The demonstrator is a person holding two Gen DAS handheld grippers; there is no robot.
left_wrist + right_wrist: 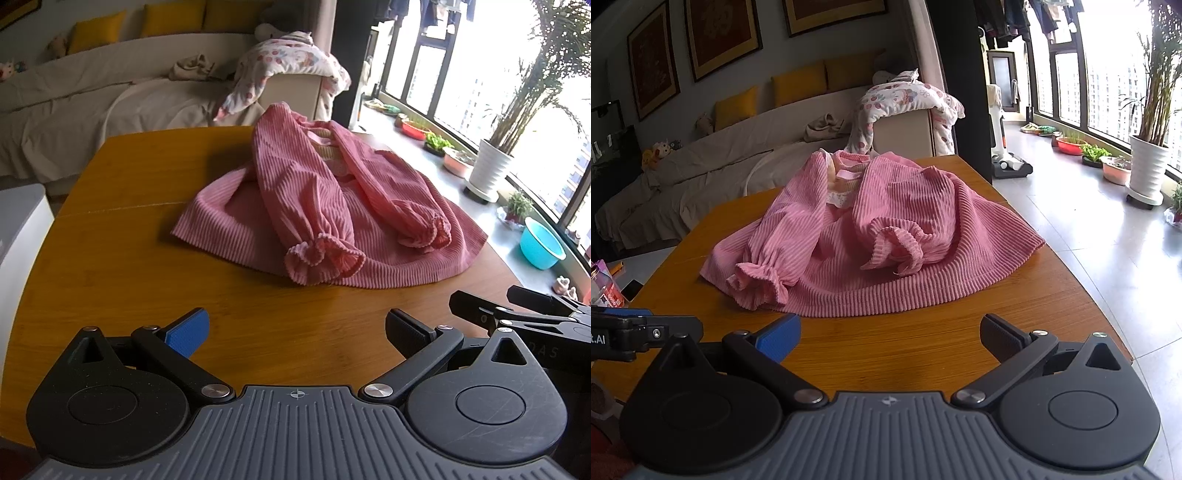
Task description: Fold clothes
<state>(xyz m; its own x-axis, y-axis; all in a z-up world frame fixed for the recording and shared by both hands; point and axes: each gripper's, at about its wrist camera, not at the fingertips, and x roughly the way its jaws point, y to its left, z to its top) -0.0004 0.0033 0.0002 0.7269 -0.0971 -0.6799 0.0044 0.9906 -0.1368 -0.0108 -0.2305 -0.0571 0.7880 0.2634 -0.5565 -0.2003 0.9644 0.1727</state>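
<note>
the pink dress (325, 206) lies spread on the wooden surface (122, 258) ahead of both pairs of fingers, sleeves folded over its front. left gripper (295, 332) and right gripper (890, 334) are each spread wide, holding nothing, with bare wood between fingertips and hem. only the right view shows the surface's right edge (1082, 280) dropping to the floor (1108, 240); the left view shows the sofa (74, 110) beyond the far edge.

— Can we see all of the table (110, 266)?
— No, our gripper bodies cover its near edge.
— And the dress (871, 236)?
— Its folded sleeves hide the front beneath them.
</note>
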